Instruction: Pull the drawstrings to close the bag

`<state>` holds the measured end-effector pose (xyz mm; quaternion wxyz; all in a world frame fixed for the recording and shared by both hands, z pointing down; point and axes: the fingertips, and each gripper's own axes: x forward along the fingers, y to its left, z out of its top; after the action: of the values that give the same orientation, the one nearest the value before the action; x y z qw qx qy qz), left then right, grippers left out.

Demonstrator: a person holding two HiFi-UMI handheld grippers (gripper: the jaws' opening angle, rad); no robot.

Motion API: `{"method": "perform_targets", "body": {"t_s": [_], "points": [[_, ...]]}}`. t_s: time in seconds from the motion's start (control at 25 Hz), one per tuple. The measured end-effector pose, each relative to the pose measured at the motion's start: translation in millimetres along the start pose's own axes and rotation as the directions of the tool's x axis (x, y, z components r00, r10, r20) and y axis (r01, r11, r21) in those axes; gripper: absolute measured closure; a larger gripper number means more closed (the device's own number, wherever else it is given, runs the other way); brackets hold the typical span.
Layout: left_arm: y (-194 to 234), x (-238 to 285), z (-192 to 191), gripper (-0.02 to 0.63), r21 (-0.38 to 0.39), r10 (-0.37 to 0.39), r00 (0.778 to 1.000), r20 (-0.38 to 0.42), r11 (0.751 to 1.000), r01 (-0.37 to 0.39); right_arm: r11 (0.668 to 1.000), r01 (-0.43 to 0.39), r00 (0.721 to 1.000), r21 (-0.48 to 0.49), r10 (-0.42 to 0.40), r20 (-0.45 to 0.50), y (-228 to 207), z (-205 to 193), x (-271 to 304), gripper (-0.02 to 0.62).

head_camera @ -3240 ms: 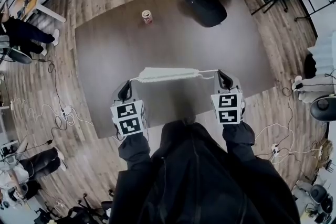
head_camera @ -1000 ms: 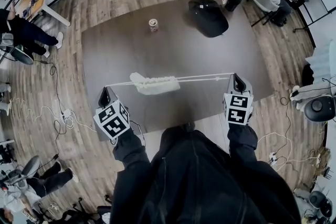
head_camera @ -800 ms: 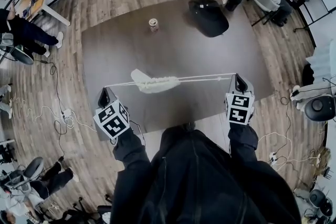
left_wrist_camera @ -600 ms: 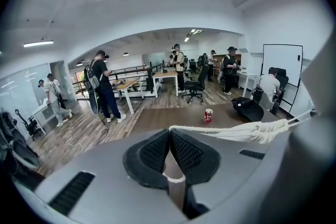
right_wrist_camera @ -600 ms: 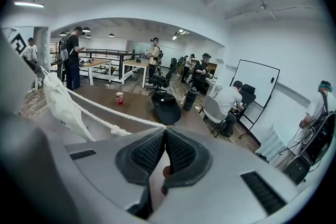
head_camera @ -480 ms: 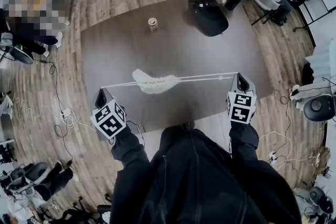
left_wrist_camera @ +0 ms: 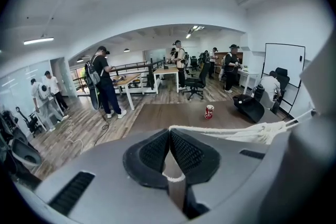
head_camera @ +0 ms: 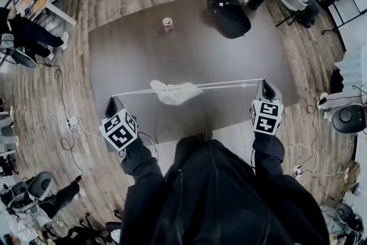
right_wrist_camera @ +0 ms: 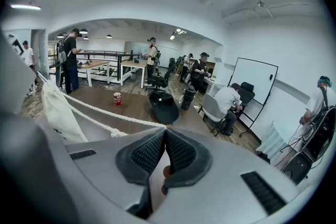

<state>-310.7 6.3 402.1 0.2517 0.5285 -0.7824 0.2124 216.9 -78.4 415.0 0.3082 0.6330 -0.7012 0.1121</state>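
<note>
Jaws of left gripper point(head_camera: 111, 101) and right gripper point(head_camera: 264, 84) were pressed together, each pinching a drawstring point(head_camera: 229, 85) end. Dark counter point(head_camera: 189, 49) carried a black backpack point(head_camera: 229, 13) at far edge. White bag point(head_camera: 175, 92) sat strung on the taut cords between the grippers, over the counter's near side, mouth bunched, contents not visible. Red can point(head_camera: 167, 24) stood far side.

Dark table point(head_camera: 126, 60), drink can point(head_camera: 167, 24) standing, black bag point(head_camera: 229, 14) at far edge
</note>
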Motion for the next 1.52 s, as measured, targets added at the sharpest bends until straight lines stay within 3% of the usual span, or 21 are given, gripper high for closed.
{"method": "perform_targets", "body": {"t_s": [0.16,0.32,0.48,0.64,0.88,1.12,1.4,1.44,1.52], "points": [[-12.4,1.6,-2.4,0.568,-0.023,-0.08,0.997,0.008,0.997,0.08,1.0,-0.006,0.999,0.028,0.005,0.037,-4.5,14.2,3.9,0.568],[-32.1,-0.4,-1.4,0.568,0.049,-0.168,0.986,-0.016,0.984,0.169,0.998,-0.068,0.995,0.01,0.067,0.074,2.0,29.1,3.7,0.568],[-57.1,2.8,-32.0,0.568,0.124,-0.247,0.963,-0.104,0.958,0.259,0.986,-0.167,0.985,-0.024,0.167,0.031,31.0,11.1,12.4,0.568],[-81.4,18.9,-63.6,0.568,0.137,-0.29,0.94,-0.179,0.939,0.315,0.966,-0.251,0.968,-0.064,0.249,-0.039,73.8,-9.1,30.3,0.568],[-113.8,48.3,-119.3,0.568,0.127,-0.331,0.89,-0.315,0.914,0.385,0.917,-0.388,0.915,-0.092,0.372,-0.155,142.7,-48.0,55.3,0.568],[-123.5,78.2,-155.4,0.566,0.098,-0.323,0.867,-0.379,0.918,0.385,0.874,-0.481,0.861,-0.072,0.456,-0.224,185.1,-80.9,77.6,0.568],[-123.0,88.7,-191.4,0.565,0.043,-0.347,0.824,-0.448,0.912,0.407,0.801,-0.597,0.765,-0.046,0.55,-0.336,235.0,-120.5,68.1,0.566],[-121.8,87.3,-197.2,0.55,0.028,-0.356,0.815,-0.456,0.91,0.413,0.791,-0.611,0.75,-0.041,0.562,-0.35,240.2,-126.5,64.9,0.566],[-117.7,82.5,-207.7,0.452,-0.004,-0.376,0.797,-0.473,0.905,0.424,0.772,-0.635,0.725,-0.031,0.582,-0.368,248.5,-135.3,58.2,0.557]]}}
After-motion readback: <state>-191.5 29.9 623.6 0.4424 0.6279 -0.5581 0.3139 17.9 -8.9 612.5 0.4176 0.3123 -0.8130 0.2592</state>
